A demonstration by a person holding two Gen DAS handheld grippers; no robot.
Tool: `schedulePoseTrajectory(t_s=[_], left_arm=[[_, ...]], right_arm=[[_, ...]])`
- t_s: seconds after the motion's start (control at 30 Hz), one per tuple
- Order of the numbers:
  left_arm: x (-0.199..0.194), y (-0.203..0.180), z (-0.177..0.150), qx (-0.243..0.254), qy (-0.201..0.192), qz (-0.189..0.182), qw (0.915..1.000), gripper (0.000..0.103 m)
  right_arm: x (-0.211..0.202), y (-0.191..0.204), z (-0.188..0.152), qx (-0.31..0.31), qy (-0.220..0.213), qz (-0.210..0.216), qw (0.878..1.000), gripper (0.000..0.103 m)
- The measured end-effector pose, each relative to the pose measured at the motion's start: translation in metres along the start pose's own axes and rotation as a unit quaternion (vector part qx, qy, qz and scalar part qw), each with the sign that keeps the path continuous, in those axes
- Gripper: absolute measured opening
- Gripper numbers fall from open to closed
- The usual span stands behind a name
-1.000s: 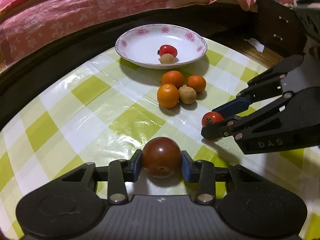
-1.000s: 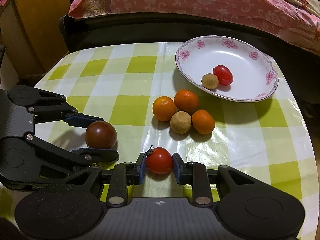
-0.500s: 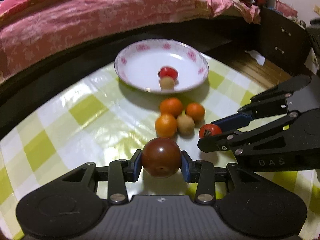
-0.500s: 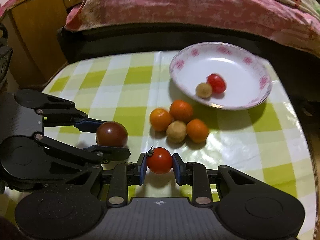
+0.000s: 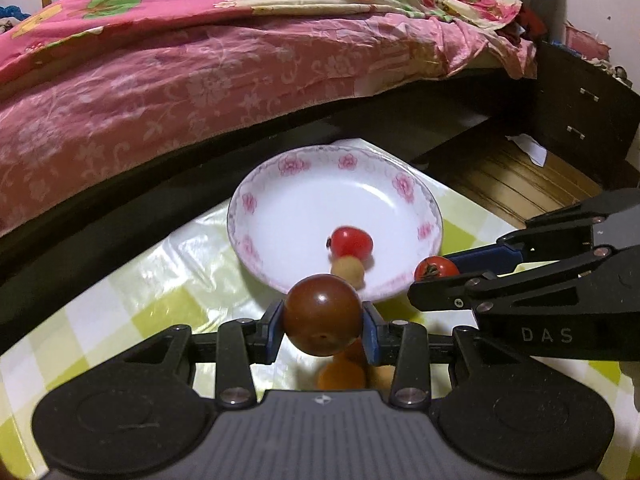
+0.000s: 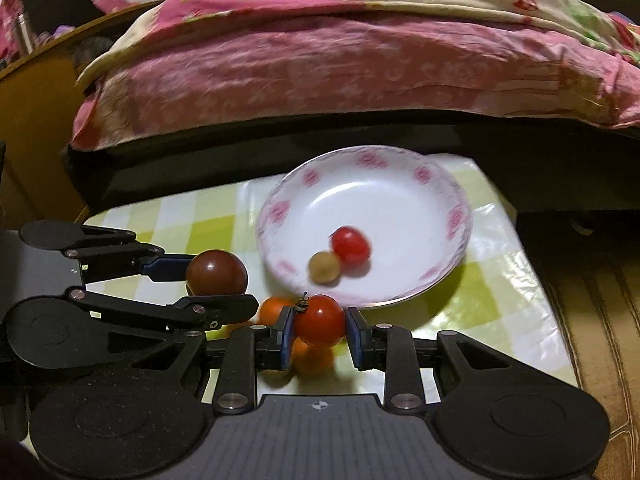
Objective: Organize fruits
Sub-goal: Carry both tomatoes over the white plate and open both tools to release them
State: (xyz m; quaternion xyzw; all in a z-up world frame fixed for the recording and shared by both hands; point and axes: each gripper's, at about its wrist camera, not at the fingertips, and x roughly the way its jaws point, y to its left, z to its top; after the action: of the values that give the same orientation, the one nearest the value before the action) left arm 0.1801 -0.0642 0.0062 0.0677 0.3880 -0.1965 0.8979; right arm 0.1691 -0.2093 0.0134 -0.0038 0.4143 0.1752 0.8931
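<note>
Carrying a dark brown-red round tomato [image 5: 322, 320] clamped in the left gripper [image 5: 323, 332] jaws and a small bright red stemmed tomato [image 6: 319, 321] clamped in the right gripper [image 6: 318, 334] jaws toward the white pink-flowered ceramic plate [image 5: 280, 184], risking collision between converging grippers or fruit rolling out on release.

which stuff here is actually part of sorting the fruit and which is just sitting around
Part of the job:
- dark brown round tomato in the left gripper
- small red tomato in the right gripper
- white floral-rimmed plate holding a red cherry tomato and a tan round fruit
- orange citrus fruits on the checked tablecloth

Just lying about:
- pink floral bedding
- dark drawer cabinet
</note>
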Motion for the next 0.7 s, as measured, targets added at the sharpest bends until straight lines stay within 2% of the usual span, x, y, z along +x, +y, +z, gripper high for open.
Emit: schedulePoseTrajectory(t_s=[0.2, 0.7], left_arm=[[0.015, 0.006, 0.009, -0.008, -0.001, 0.008, 0.9999, 0.046], [0.033, 0.009, 0.017, 0.000, -0.004, 0.018, 0.9998, 0.046]], right_arm=[[0.012, -0.010, 0.009, 0.011, -0.012, -0.012, 1.000, 0.024], [0.037, -0.022, 0.013, 0.018, -0.010, -0.021, 1.000, 0.027]])
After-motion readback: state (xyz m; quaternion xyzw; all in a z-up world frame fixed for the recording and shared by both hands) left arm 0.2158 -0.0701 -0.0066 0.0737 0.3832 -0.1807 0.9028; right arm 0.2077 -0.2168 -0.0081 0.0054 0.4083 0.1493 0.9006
